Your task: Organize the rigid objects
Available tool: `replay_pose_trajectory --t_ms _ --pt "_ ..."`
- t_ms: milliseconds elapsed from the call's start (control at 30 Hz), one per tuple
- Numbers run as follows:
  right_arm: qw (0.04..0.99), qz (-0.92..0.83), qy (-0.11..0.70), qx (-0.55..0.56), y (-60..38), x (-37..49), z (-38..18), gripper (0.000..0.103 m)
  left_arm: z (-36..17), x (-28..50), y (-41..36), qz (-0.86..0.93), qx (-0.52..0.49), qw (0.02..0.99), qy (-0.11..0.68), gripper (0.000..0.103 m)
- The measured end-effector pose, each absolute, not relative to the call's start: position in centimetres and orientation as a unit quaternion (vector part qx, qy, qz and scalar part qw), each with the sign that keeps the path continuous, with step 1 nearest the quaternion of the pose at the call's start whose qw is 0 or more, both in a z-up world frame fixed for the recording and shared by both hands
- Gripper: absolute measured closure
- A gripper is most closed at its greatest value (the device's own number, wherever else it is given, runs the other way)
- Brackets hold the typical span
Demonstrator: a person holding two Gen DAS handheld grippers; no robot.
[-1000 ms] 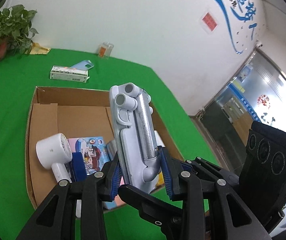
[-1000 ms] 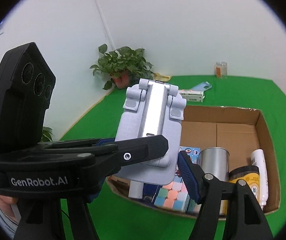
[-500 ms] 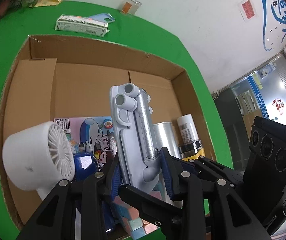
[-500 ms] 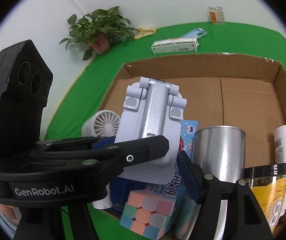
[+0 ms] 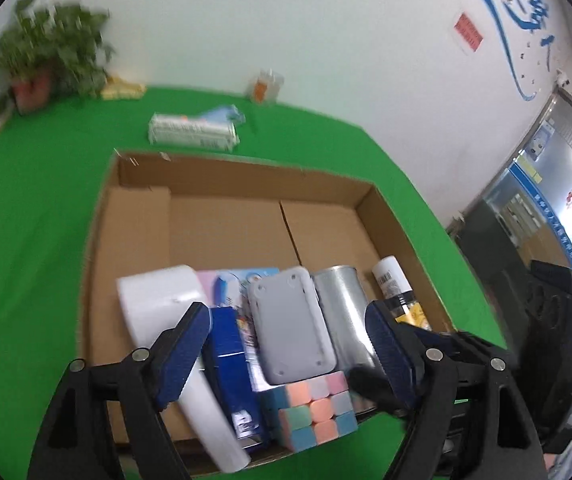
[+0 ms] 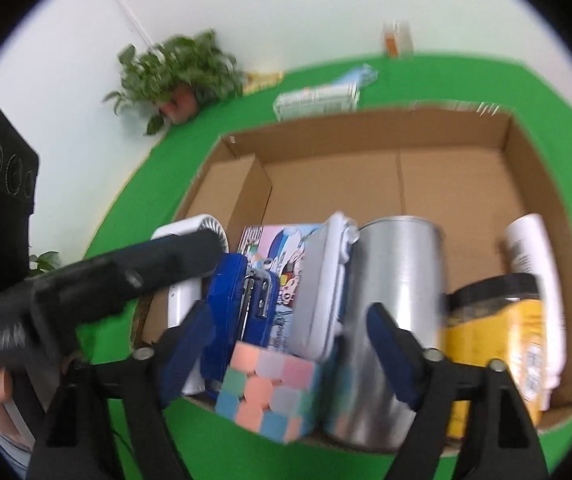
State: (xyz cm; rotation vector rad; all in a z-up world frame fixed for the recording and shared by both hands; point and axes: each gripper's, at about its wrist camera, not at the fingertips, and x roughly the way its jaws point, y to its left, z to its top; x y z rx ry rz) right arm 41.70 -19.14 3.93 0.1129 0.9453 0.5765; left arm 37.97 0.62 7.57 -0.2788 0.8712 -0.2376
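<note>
the left gripper (image 5: 286,344) and right gripper (image 6: 289,352) are both spreading, pads clear of the grey stand (image 5: 291,328), which leans in the cardboard box (image 5: 246,178) between booklet (image 6: 282,248) and steel cup (image 6: 393,280). only the right view shows the yellow jar (image 6: 493,344).

At lower centre, the left gripper (image 5: 287,350) has its jaws opening, pads clear of the grey stand (image 5: 291,326) lying in the cardboard box (image 5: 222,184) above a pastel cube (image 5: 315,412), beside a metal cup (image 5: 343,312).
</note>
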Motion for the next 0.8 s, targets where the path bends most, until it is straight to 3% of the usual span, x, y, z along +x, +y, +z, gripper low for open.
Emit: replay_pose_trajectory --t_ms 33,100,233,533,800 --pt "0.860 0.271 0.429 0.046 -20.0 40.3 4.4 0.018 8.2 36.3 0.5 -0.097 -0.116 0.907 0.392 0.020" --pt "0.882 0.253 0.396 0.029 -21.3 38.3 4.7 0.016 9.1 33.2 0.1 -0.060 -0.090 0.935 0.337 0.000" --pt "0.915 0.209 0.345 0.001 -23.6 33.7 4.0 0.013 9.3 27.4 -1.5 -0.010 -0.064 0.963 0.262 0.001" --pt "0.935 0.139 0.325 -0.038 -25.9 27.6 1.3 0.013 6.0 19.6 -5.6 0.033 -0.052 0.958 0.280 0.001" --pt "0.939 0.135 0.312 -0.044 -27.1 25.4 0.6 0.013 3.4 18.5 -9.1 0.022 -0.036 0.955 0.292 0.001"
